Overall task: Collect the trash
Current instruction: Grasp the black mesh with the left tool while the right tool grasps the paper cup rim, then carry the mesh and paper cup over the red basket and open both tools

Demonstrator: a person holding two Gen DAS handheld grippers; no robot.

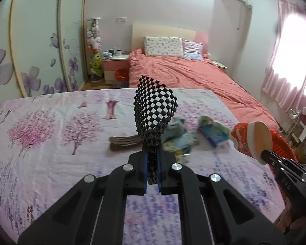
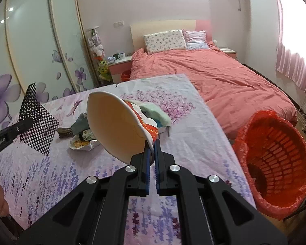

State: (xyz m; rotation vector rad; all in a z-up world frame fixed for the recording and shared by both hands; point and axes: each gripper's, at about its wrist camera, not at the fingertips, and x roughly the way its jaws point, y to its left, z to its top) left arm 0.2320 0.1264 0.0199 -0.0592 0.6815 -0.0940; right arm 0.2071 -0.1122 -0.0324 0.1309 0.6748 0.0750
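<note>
Trash is seen in two places: some is held in the grippers, and a loose pile (image 1: 179, 136) lies on the floral-sheeted table (image 1: 51, 143). A checkered black-and-white wrapper (image 1: 155, 110) is pinched upright by the left gripper (image 1: 153, 175), whose jaws are pressed nearly together on its crumpled lower end. A paper bowl (image 2: 116, 126) with a red printed outside is clamped by its rim in the right gripper (image 2: 152, 163), jaws narrowed onto it, the bowl tipped on its side above the table.

Only the right wrist view shows the red basket (image 2: 275, 163), lined with a red bag, standing just beside the table's right edge and near the bowl. Its open mouth is turned toward the camera. In the left wrist view only a sliver of the basket is visible behind the bowl (image 1: 253, 140).

The pile is shown more fully in the left view: crumpled bluish packaging and a brown comb-like item (image 1: 124, 143) to its left. Beyond the table, a bed with a pink cover (image 2: 224, 77) is seen in both views.
</note>
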